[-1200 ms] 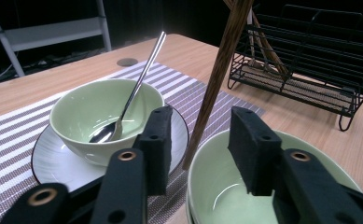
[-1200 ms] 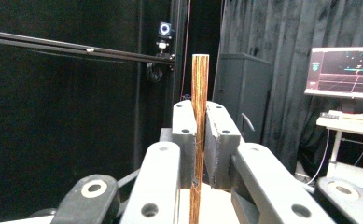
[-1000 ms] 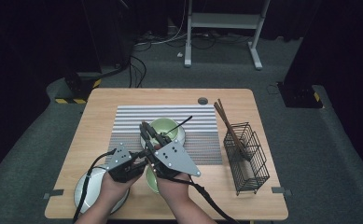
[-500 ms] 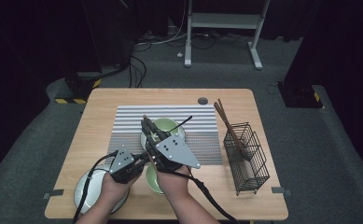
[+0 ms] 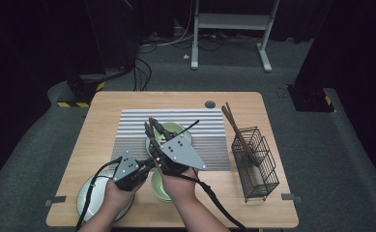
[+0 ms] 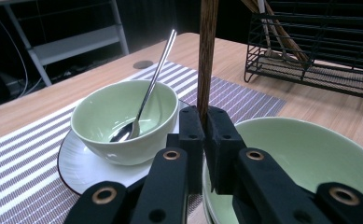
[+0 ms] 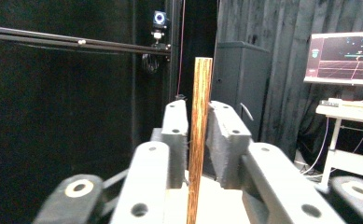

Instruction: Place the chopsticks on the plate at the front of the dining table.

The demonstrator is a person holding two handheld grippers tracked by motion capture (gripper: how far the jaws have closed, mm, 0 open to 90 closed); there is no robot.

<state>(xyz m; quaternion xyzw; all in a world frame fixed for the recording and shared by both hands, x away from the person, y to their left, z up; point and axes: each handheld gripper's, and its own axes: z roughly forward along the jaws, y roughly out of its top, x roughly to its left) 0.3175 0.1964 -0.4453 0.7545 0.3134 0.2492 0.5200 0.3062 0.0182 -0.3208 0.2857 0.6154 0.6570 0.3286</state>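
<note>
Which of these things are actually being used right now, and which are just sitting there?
Likely part of the job:
- wooden chopstick, gripped by the left tool and the right tool
- wire basket holding other chopsticks

Apparently just lying about:
- bowl with spoon
- nearer empty bowl
- plate
- striped mat

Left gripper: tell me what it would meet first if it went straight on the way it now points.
Probably the near green bowl just beyond the left gripper, which is shut on a wooden stick. The spoon bowl sits off to the side. Depth is hard to judge.
</note>
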